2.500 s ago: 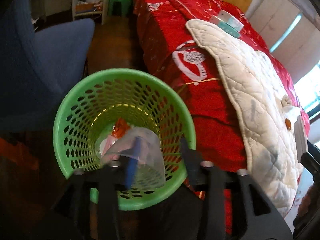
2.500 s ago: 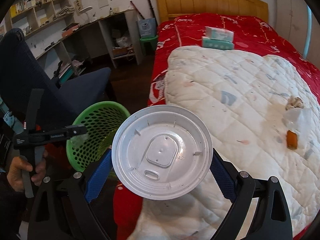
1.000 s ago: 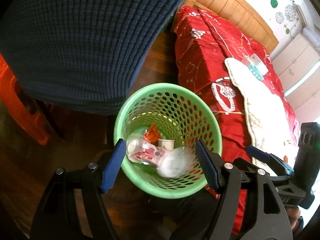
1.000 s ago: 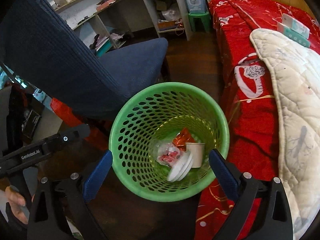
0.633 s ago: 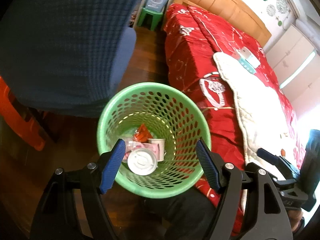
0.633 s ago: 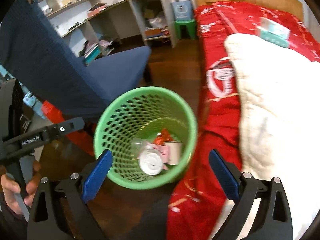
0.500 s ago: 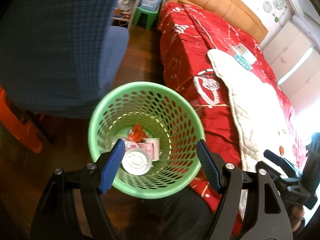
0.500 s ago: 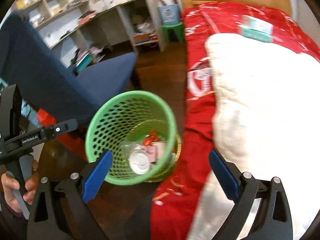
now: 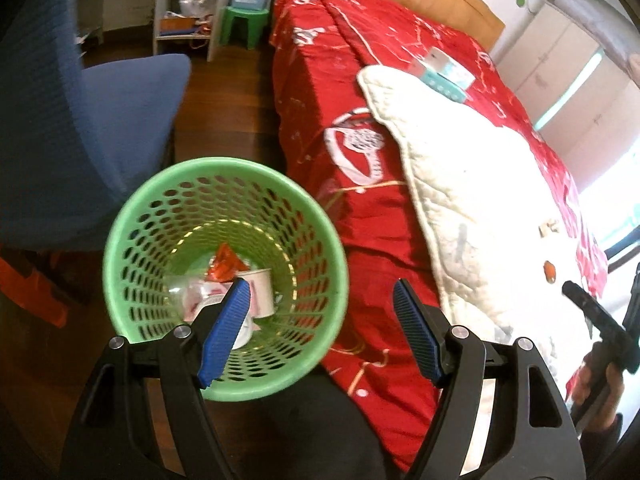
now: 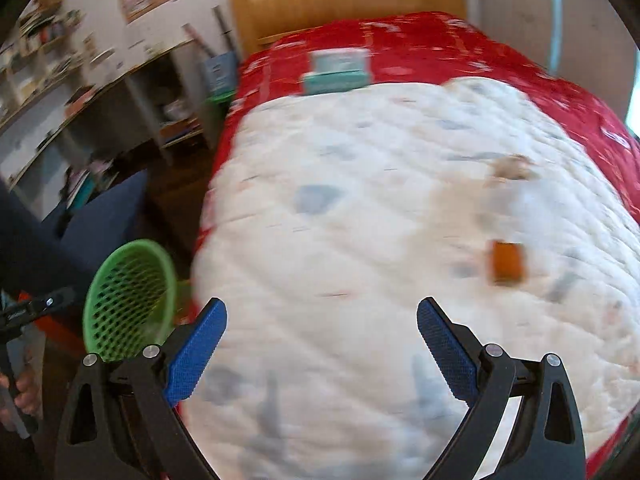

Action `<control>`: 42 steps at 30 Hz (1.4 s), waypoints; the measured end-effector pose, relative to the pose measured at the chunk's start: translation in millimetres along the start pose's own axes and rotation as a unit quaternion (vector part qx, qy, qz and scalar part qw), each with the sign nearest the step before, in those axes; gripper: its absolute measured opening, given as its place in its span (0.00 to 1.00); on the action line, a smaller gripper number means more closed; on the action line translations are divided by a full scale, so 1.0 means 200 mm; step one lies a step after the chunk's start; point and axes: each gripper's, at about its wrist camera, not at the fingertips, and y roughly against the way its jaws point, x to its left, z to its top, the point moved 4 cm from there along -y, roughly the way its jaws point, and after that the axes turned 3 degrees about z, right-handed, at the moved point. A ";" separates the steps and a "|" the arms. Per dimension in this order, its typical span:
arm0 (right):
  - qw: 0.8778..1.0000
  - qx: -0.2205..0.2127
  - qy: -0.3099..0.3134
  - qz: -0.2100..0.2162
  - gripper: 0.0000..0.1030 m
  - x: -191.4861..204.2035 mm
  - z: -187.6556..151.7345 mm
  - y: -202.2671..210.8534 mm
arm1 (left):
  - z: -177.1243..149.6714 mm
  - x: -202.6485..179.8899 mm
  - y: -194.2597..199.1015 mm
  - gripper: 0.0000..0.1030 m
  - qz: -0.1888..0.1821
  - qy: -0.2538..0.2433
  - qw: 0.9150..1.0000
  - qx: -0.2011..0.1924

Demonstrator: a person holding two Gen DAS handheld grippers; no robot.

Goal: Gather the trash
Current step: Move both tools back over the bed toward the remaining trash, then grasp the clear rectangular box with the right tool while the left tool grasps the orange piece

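with the left gripper [image 9: 320, 294] spread empty above the green basket [image 9: 120, 236], the right gripper [image 10: 322, 312], also spread and empty, faces the white quilt [image 10: 360, 200], so the next move calls for closing on the orange scrap [image 10: 507, 261] there.

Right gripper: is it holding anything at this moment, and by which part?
Nothing. The right gripper is open and empty above the white quilt.
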 end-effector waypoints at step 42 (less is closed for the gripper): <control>0.993 0.034 0.110 0.010 0.60 -0.90 0.21 -0.09 | -0.03 -1.38 -0.50 0.71 -0.092 -0.189 0.974 0.085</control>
